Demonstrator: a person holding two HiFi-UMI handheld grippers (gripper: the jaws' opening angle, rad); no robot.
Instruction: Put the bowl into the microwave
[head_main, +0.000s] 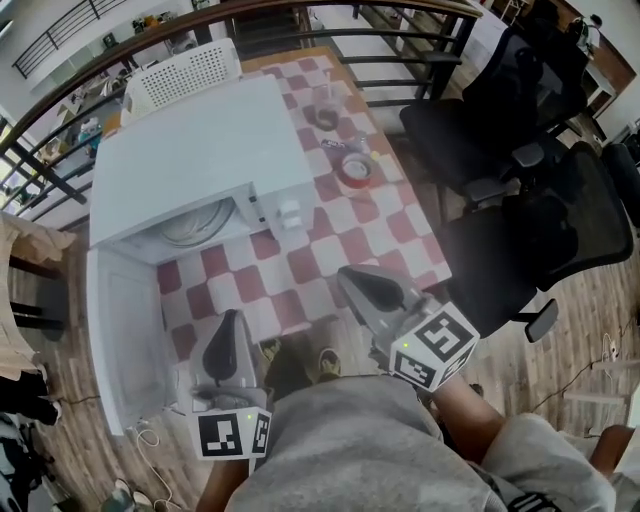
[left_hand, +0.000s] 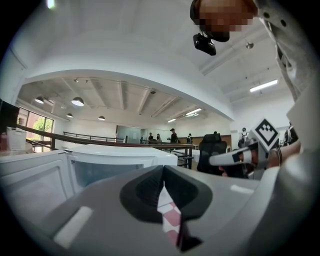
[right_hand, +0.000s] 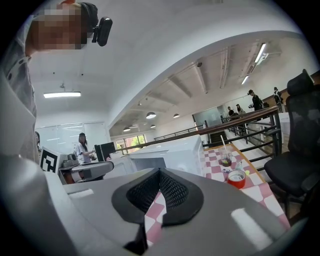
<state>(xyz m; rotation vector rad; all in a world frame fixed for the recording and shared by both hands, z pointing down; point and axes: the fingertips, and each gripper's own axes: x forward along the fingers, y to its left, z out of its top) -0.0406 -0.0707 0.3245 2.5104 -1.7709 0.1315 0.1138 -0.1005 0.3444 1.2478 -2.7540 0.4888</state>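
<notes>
- Head view: a desk with a red-and-white checked cloth (head_main: 330, 250) carries a white box-shaped microwave (head_main: 200, 150), its door (head_main: 120, 340) swung open on the left. A pale round bowl (head_main: 195, 222) lies inside the open cavity, its outline faint. Further along the cloth stand a red roll of tape (head_main: 355, 170) and a clear cup with a straw (head_main: 325, 112). Black office chairs (head_main: 520, 230) stand on the wooden plank floor (head_main: 590, 290) to the right, and a dark railing (head_main: 300, 12) curves past the far end. The left gripper (head_main: 232, 318) is just beside the open door. The right gripper (head_main: 352, 282) is over the near edge of the cloth.
- Left gripper view: the jaws are pressed together with nothing between them, and checked cloth shows through the slit below. The microwave (left_hand: 115, 155) is ahead, and the right gripper (left_hand: 214, 160) is at the right. Round ceiling lamps (left_hand: 77, 101) hang in a wide white hall.
- Right gripper view: these jaws also meet, empty. Beyond them are the microwave (right_hand: 170, 152), the tape (right_hand: 236, 178), the cup (right_hand: 226, 160) and a chair (right_hand: 300, 150). The left gripper (right_hand: 110, 166) is at the left.
</notes>
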